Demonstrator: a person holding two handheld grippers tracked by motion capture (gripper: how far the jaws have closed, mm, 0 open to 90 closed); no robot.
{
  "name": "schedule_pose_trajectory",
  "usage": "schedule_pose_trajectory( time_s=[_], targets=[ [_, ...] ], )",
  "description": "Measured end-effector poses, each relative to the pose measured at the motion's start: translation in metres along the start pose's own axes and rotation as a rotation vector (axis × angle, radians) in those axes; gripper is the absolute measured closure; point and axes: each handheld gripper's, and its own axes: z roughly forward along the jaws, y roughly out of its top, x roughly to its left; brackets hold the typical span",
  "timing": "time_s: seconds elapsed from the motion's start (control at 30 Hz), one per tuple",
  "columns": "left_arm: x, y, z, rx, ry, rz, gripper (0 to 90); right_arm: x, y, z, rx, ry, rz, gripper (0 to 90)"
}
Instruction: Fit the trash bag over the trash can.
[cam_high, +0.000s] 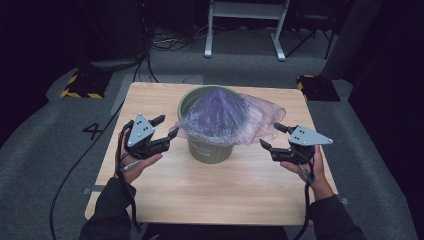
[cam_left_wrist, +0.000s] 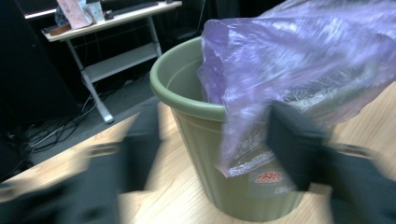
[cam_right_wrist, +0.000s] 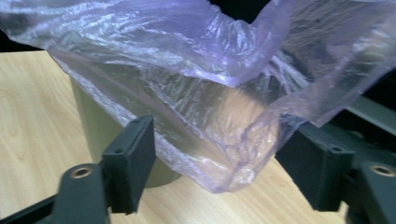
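- The green bin (cam_high: 207, 145) stands upright a little behind the middle of the wooden bench (cam_high: 200, 195), with bare wood all around it.
- A thin purple plastic bag (cam_high: 227, 117) is draped over the bin's mouth; it bulges up into a peak and spills over the rim toward my right side, while the left back part of the rim shows bare.
- In the left gripper view, a flap of the bag (cam_left_wrist: 299, 70) hangs down the outside of the bin wall (cam_left_wrist: 224, 186), just above a small red label (cam_left_wrist: 268, 177).
- Beyond the bench, on the grey carpet, there are a white table frame (cam_high: 245, 25), two yellow-and-black striped base plates (cam_high: 80, 87) and loose cables (cam_high: 165, 42). None of it lies between me and the bin.
- My left gripper (cam_high: 162, 131) sits just left of the bin, jaws pointing right at the bag's edge. They stand apart and press on nothing, one tip next to the film.
- My right gripper (cam_high: 272, 136) sits just right of the bag, jaws pointing left. In the right gripper view the jaws are spread wide, with the bag's hanging fold (cam_right_wrist: 233, 154) in the gap between them, not pinched.
- Both my hands hold the grippers from below, palms up, forearms in dark sleeves coming in from the near edge.
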Motion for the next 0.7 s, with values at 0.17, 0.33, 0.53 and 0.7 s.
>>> schedule_pose_trajectory(
  time_s=[0.17, 0.33, 0.53, 0.7],
  targets=[
    [0.003, -0.003, 0.005, 0.029, -0.004, -0.011, 64.6, 0.0, 0.001, -0.007, -0.019, -0.046, -0.019, 29.4],
    [0.004, -0.004, 0.006, 0.031, -0.021, -0.011, 71.0, 0.001, 0.006, -0.021, -0.063, -0.077, -0.057, 25.1],
    [0.007, -0.005, 0.007, 0.041, -0.023, -0.022, 75.3, 0.011, 0.021, -0.034, -0.133, -0.078, -0.172, 22.8],
    [0.011, -0.006, 0.01, 0.044, -0.029, -0.035, 79.0, 0.021, 0.031, -0.023, -0.111, 0.007, -0.257, 23.1]
  ],
)
